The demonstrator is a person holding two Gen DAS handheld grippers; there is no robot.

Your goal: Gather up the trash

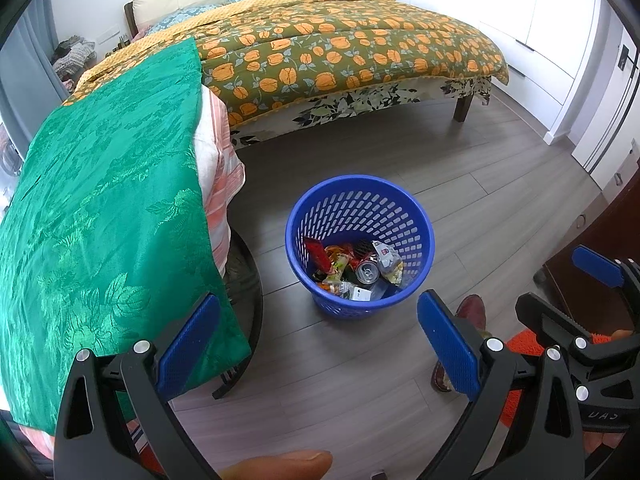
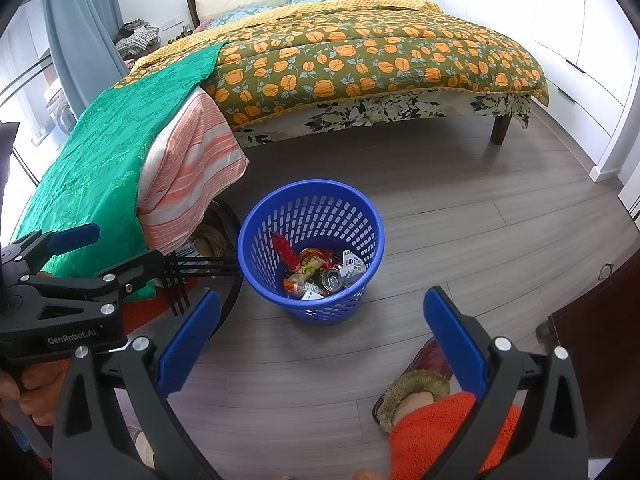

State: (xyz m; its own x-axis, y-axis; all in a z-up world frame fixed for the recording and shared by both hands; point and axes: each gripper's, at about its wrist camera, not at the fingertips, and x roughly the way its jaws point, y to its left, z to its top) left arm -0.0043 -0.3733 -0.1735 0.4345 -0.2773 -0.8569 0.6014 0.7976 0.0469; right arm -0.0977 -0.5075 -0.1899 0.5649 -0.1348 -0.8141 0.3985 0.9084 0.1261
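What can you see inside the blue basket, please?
Inside the blue basket lie a silver can, a red wrapper, a white packet and other snack wrappers. Whatever lies beneath them is covered.

I can't read the wrappers point(image 2: 308, 270) piled in the bin point(image 2: 256, 240); the ones underneath are buried. The green cloth point(image 1: 100, 220) hides whatever it drapes over. My slipper point(image 1: 472, 310) sits half behind a blue finger point(image 1: 448, 340).
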